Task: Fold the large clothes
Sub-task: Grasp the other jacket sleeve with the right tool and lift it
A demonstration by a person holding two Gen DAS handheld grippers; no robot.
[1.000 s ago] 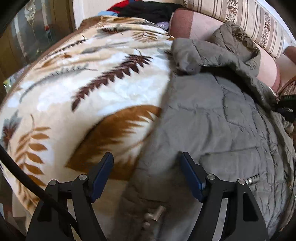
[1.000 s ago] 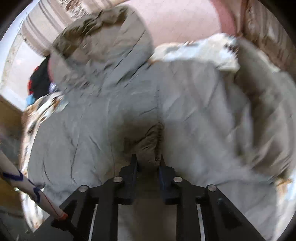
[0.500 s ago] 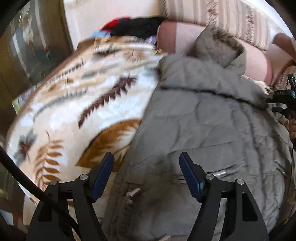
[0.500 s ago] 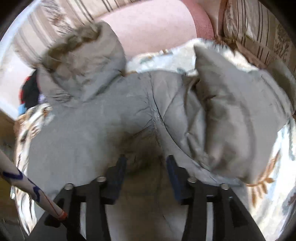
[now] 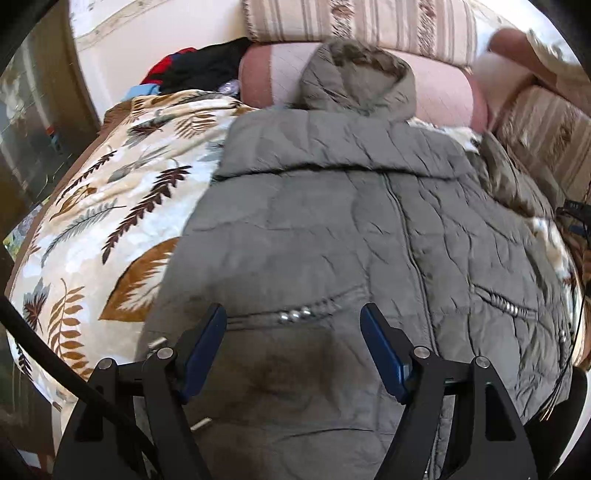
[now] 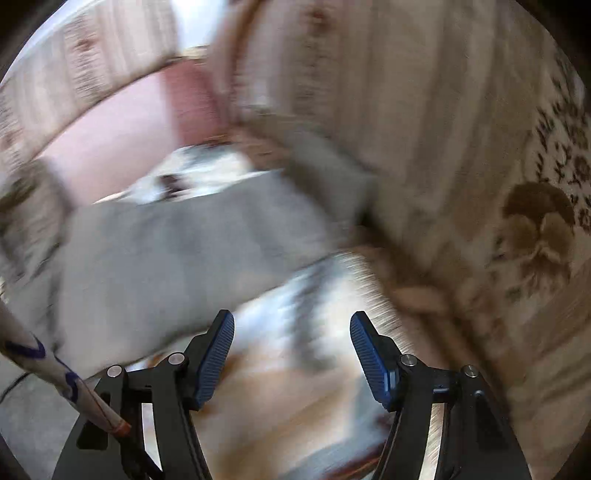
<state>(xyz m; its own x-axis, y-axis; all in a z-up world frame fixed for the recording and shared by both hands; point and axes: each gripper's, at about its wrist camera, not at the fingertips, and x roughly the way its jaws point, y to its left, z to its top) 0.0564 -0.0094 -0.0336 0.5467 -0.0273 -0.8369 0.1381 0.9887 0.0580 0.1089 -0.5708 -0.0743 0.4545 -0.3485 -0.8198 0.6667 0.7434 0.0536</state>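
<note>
- A grey quilted jacket (image 5: 332, 229) lies spread front-up across a leaf-patterned blanket (image 5: 110, 206). Its fur-trimmed hood (image 5: 358, 77) rests at the far end against a pink bolster cushion (image 5: 443, 96).
- The closed front seam runs from the collar toward the near hem, a little right of centre in the left wrist view.
- 2 slanted zip pockets show on the front, 1 (image 5: 295, 315) between the left gripper's fingers and 1 (image 5: 506, 304) further right.
- The left gripper (image 5: 293, 347) hangs over the near part of the jacket, its 2 blue-padded fingers (image 5: 205, 347) spread wide with nothing between them.
- The right gripper (image 6: 291, 350) is also spread wide and holds nothing; below it lies the blanket (image 6: 295, 332), heavily blurred.
- In the right wrist view the jacket (image 6: 166, 251) sits left and far of the fingers, its edge just beside the left finger; whether they touch cannot be told through the blur.
- A striped sofa back (image 5: 369, 22) runs along the far side, and a floral-patterned cushion (image 6: 480, 184) fills the right of the right wrist view.
- A pile of dark and red clothes (image 5: 199, 70) sits at the far left, beyond the blanket.
- A white tube with blue markings (image 6: 44, 362) crosses the lower left corner of the right wrist view.
</note>
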